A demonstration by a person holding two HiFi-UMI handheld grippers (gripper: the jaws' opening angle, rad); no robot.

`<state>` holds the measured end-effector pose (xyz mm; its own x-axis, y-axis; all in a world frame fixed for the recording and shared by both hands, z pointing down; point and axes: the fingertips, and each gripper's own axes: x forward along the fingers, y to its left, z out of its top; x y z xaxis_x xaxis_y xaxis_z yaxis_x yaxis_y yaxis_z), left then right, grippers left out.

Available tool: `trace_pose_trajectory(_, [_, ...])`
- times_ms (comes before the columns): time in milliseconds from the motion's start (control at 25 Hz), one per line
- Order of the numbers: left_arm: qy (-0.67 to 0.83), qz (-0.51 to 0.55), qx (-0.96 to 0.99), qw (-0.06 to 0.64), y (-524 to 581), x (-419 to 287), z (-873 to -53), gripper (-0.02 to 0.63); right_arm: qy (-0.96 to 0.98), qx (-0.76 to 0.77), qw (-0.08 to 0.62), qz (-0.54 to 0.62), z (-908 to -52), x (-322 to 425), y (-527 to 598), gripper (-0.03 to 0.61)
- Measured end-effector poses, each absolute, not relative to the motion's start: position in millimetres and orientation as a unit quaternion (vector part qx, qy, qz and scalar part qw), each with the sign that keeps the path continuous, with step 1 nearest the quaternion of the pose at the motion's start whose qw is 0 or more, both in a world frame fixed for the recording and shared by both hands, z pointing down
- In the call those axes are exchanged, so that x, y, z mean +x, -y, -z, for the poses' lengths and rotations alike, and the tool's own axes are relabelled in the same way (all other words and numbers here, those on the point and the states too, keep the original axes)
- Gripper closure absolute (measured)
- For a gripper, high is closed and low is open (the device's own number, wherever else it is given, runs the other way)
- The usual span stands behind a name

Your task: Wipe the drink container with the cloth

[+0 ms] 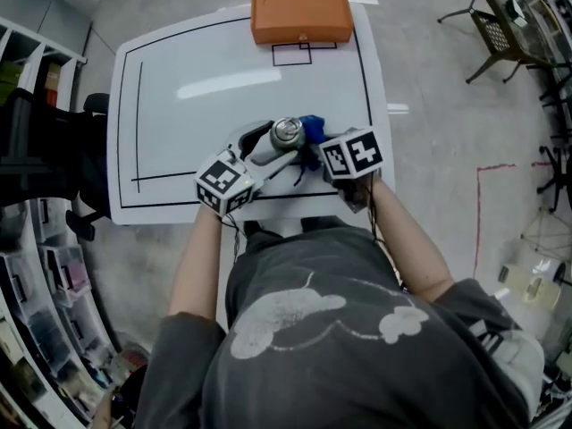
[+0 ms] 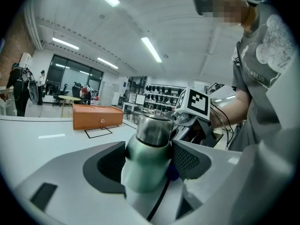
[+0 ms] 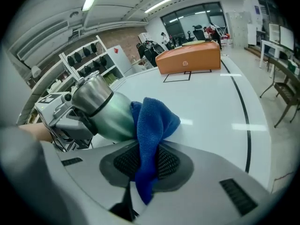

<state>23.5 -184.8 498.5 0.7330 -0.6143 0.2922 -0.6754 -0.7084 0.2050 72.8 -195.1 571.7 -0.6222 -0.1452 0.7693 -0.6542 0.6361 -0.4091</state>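
Note:
The drink container [image 1: 286, 134], a pale green metal bottle with a steel cap, is held above the near edge of the white table [image 1: 179, 70]. My left gripper [image 1: 264, 147] is shut on its body, a pad pressing on each side of the bottle [image 2: 145, 165]. My right gripper [image 1: 315, 147] is shut on a blue cloth [image 1: 313, 130]. In the right gripper view the cloth [image 3: 151, 125] bunches up from between the jaws and lies against the side of the tilted bottle [image 3: 105, 111]. A bit of cloth [image 2: 173, 173] shows behind the bottle.
An orange box [image 1: 301, 14] stands at the table's far edge, next to a black outlined rectangle [image 1: 291, 54]. Black lines frame the tabletop. Shelving [image 1: 36, 266] lines the left side, and chairs [image 1: 496, 29] stand at the far right.

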Motion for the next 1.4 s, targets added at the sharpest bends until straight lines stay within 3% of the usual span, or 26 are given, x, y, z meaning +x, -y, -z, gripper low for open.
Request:
trace_pose_trajectory(440, [0.260,-0.143,0.944,0.140,183.8,19.8,-499.0,0.310,0.828,0.303,0.328,-0.339,-557.1,77.6,196.0,0.514])
trace_pose_trajectory(760, [0.397,-0.117,0.899,0.141,185.5,14.0,-486.2,0.270,0.845,0.330,0.281,-0.313,-521.4,121.0,210.7,0.512])
trace_pose_trajectory(1040, [0.520,-0.160,0.819,0.182,191.6,20.4,-492.7,0.247,0.908,0.206,0.245,-0.269,-486.2,99.2,234.5,0.513])
trace_pose_trajectory(1400, [0.595,-0.183,0.755,0.208,194.5,23.9,-514.9,0.268,0.930,0.006,0.296,-0.216,-487.9,47.8,223.7,0.514])
